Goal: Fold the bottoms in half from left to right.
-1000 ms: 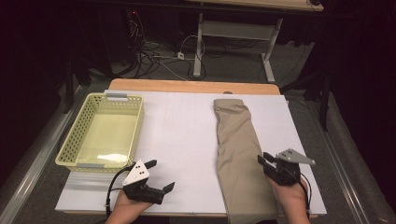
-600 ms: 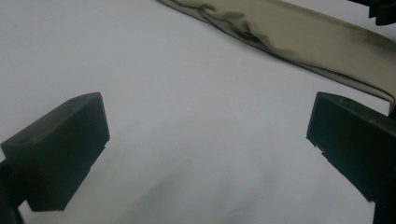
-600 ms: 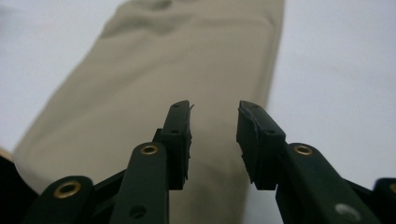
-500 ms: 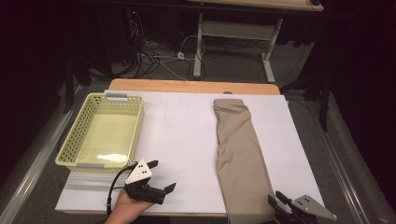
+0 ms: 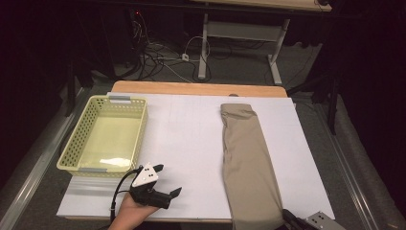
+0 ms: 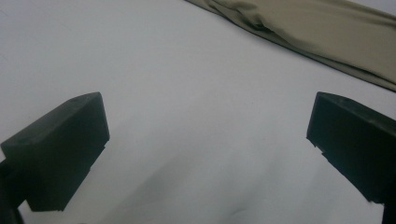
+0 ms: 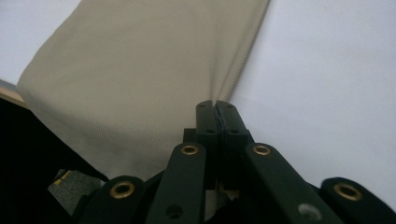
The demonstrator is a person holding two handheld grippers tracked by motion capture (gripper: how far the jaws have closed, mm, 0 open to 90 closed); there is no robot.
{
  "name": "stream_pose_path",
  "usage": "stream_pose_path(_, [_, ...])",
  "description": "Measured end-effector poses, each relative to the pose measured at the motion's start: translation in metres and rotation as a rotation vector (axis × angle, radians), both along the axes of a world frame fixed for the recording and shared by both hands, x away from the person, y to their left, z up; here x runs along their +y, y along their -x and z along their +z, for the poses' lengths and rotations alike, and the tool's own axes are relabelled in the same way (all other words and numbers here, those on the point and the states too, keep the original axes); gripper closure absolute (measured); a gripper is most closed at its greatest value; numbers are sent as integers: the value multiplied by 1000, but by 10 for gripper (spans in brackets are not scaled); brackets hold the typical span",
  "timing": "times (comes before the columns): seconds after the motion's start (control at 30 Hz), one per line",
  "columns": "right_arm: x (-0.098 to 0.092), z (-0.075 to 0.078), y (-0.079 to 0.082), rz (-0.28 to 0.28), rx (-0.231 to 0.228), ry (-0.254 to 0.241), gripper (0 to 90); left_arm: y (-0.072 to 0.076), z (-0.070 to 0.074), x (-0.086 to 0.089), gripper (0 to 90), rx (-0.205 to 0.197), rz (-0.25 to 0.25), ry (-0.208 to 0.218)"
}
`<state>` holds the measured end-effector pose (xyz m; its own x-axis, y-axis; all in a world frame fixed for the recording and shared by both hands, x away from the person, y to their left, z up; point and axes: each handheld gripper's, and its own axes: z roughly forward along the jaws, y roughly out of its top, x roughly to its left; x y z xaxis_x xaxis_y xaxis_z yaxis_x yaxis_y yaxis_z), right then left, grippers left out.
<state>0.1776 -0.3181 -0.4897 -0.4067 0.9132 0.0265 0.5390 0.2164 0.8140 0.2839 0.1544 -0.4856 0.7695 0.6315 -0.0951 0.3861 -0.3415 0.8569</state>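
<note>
A long beige folded cloth lies lengthwise on the right half of the white table cover. My right gripper sits at the cloth's near right corner, by the table's front edge. In the right gripper view its jaws have just been closing and now stand pressed together, with the cloth's edge pinched between them. My left gripper rests low at the front left, open, with bare white cover between its pads. The cloth lies well beyond it.
A pale yellow plastic basket stands at the left of the table with nothing in it. The wooden table edge runs along the back. Beyond it are cables and a desk frame on the floor.
My right gripper has pulled back toward the front edge, along the cloth's right side to its near corner. The left gripper stays put.
</note>
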Motion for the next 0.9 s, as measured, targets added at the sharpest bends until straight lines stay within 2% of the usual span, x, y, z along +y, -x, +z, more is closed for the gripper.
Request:
stream_pose_path(0.03, [0, 0, 1, -5, 1, -4, 892, 0, 0, 0, 0, 1, 0, 1])
stream_pose_path(0.13, [3, 6, 2, -2, -20, -4, 785, 0, 0, 1, 0, 4, 0, 5])
stream_pose_path(0.2, [12, 14, 3, 21, -55, -15, 752, 0, 0, 0, 0, 0, 2, 7])
stream_pose_path(0.3, [35, 18, 0, 85, -76, -14, 718, 1, 0, 1, 0, -10, 6, 6])
stream_pose_path(0.4, [61, 18, -7, 153, -69, 1, 695, 2, 0, 1, 0, -19, 10, 11])
stream_pose_path(0.47, [76, 16, -14, 186, -54, -5, 686, 2, 0, 1, 0, -18, 9, 11])
stream_pose_path(0.57, [96, 12, -30, 228, -24, 26, 678, 2, 0, 1, 0, -21, 7, 10])
stream_pose_path(0.63, [107, 10, -39, 250, -19, 45, 672, 3, 0, 1, 0, -24, 5, 8])
stream_pose_path(0.73, [121, 9, -53, 273, -14, 43, 662, 3, 0, 1, 0, -30, 5, 9])
stream_pose_path(0.83, [134, 7, -63, 297, -16, 70, 645, 3, 0, 1, 0, -29, 2, 9])
stream_pose_path(0.9, [138, 6, -67, 290, -27, 83, 648, 4, 0, 1, 0, -33, 2, 8])
